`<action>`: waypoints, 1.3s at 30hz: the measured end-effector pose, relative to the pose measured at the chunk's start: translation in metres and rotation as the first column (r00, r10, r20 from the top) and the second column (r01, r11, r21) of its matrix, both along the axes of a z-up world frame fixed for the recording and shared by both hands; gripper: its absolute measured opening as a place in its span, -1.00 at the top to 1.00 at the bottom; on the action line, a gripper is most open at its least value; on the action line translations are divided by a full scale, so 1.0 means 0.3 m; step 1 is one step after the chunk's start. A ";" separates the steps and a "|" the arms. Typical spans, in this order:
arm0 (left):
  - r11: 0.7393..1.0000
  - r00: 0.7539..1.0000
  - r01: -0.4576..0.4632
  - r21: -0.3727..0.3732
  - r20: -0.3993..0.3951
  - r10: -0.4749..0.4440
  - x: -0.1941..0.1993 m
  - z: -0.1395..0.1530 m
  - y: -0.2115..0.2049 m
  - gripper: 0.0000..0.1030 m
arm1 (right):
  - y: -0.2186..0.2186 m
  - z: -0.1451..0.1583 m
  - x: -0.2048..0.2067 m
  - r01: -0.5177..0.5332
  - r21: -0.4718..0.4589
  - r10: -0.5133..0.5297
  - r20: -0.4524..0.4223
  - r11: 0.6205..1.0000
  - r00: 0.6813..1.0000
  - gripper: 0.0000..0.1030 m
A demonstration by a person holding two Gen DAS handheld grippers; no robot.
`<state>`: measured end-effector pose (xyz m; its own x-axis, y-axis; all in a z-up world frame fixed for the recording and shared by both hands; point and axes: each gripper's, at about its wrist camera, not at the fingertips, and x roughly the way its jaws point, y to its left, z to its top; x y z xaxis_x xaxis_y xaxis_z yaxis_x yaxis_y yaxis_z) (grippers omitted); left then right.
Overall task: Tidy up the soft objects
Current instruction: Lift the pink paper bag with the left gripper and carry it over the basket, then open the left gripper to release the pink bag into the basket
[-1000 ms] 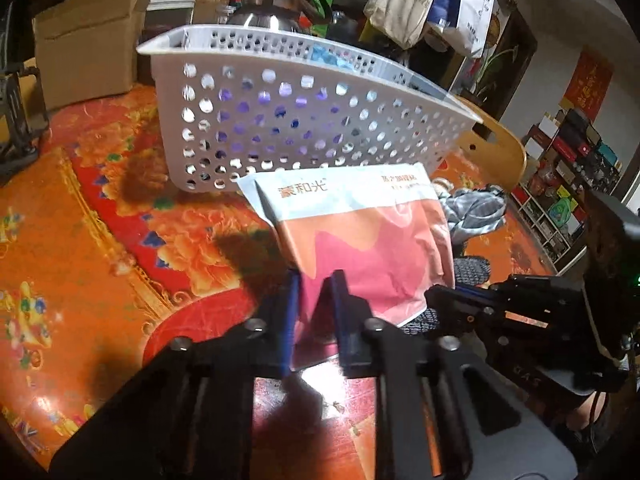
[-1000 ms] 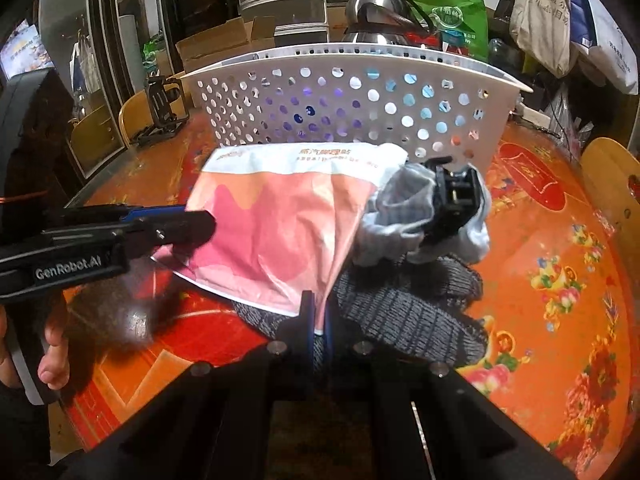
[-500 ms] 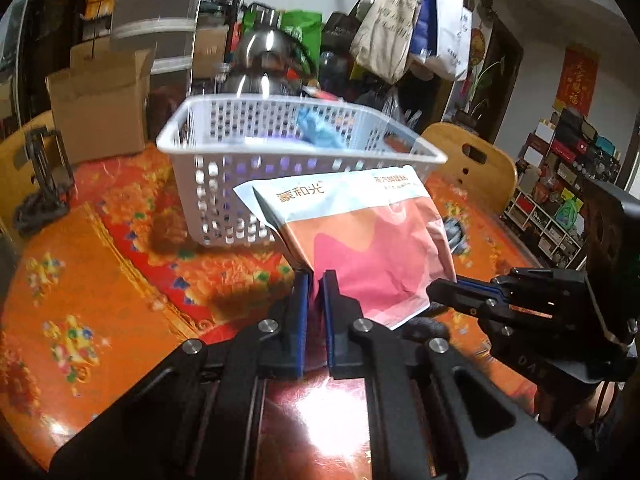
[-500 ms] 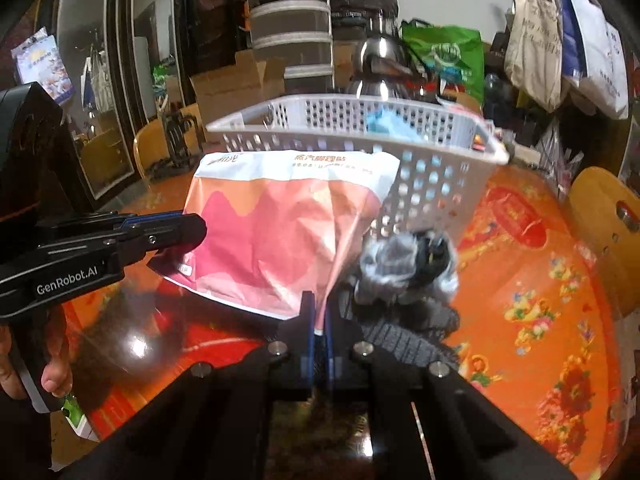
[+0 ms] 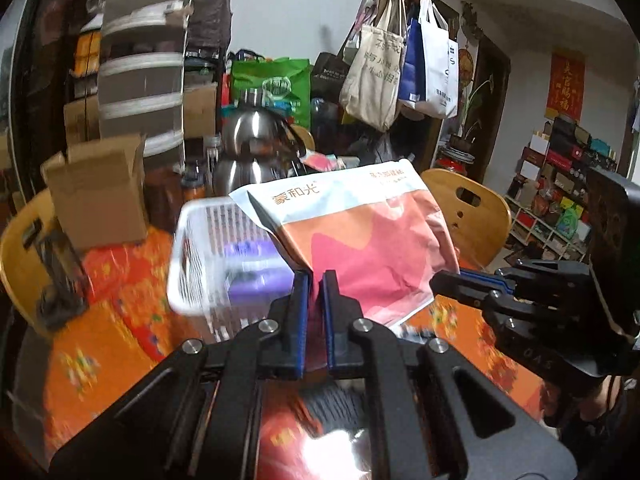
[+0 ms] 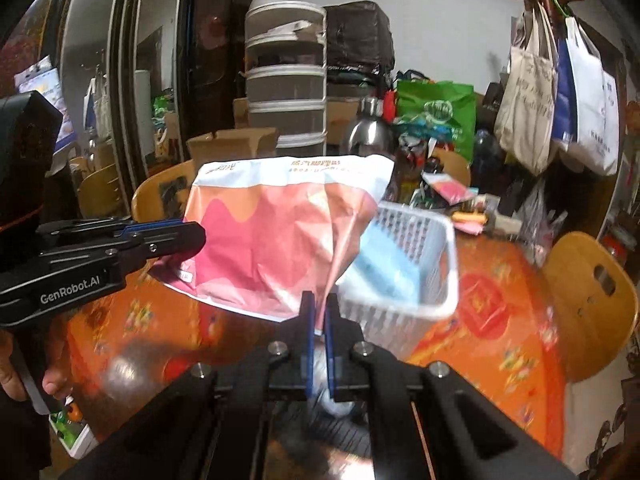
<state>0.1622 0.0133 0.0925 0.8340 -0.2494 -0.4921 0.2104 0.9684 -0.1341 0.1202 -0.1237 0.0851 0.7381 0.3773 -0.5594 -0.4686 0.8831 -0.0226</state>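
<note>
A soft pink and orange packet with a white top band (image 5: 368, 236) (image 6: 276, 244) hangs in the air above the table, held at its two lower corners. My left gripper (image 5: 316, 280) is shut on its near left corner. My right gripper (image 6: 319, 304) is shut on its other lower corner. Each gripper shows in the other's view: the right gripper (image 5: 444, 280), the left gripper (image 6: 196, 236). Behind and below the packet stands a white perforated basket (image 5: 188, 276) (image 6: 444, 276) holding a purple item (image 5: 248, 252) and a light blue item (image 6: 384, 264). Dark knitted cloth (image 6: 340, 428) lies low on the table.
The round table has an orange and red floral cover (image 5: 120, 320) (image 6: 500, 320). A cardboard box (image 5: 96, 192), steel kettles (image 5: 248, 148), stacked containers (image 6: 286, 92) and bags crowd the far side. Wooden chairs (image 5: 468, 216) (image 6: 592, 300) stand around. A hand (image 6: 12, 376) holds the left gripper.
Both grippers have risen together with the packet, lifting it off the table. The basket and the cloth pile now sit lower in both views, and more of the room shows.
</note>
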 end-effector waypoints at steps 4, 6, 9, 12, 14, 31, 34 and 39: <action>1.000 1.000 -0.002 0.017 -0.005 0.002 0.130 0.099 -0.001 0.88 | 0.005 0.056 0.109 0.004 -0.003 -0.004 -0.007 1.000 1.000 0.95; 1.000 1.000 0.000 0.014 -0.018 0.000 0.196 0.126 0.002 0.88 | 0.006 0.074 0.170 0.011 -0.003 -0.011 -0.014 1.000 1.000 0.95; 1.000 0.999 -0.007 0.029 -0.037 0.008 0.294 0.139 0.000 0.88 | 0.013 0.079 0.246 0.023 -0.006 -0.023 -0.032 1.000 0.999 0.95; 0.999 0.997 -0.016 0.037 -0.070 0.019 0.401 0.113 0.004 0.88 | 0.027 0.051 0.316 0.030 -0.027 -0.031 -0.058 0.999 0.998 0.95; 0.999 0.995 -0.021 0.036 -0.093 0.025 0.463 0.087 0.011 0.88 | 0.033 0.026 0.355 0.030 -0.032 -0.033 -0.076 0.999 0.997 0.95; 0.989 0.973 -0.120 0.091 -0.189 0.135 0.617 -0.179 0.079 0.18 | 0.059 -0.159 0.471 0.030 -0.036 -0.036 -0.178 0.999 0.983 0.30; 0.985 0.966 -0.150 0.088 -0.198 0.165 0.616 -0.214 0.111 -0.19 | 0.039 -0.189 0.466 0.068 -0.070 -0.079 -0.163 0.995 0.983 -0.56; 0.988 0.967 -0.151 0.037 -0.203 0.155 0.594 -0.232 0.149 -0.40 | -0.015 -0.204 0.464 0.097 -0.034 -0.102 -0.190 0.995 0.976 -0.57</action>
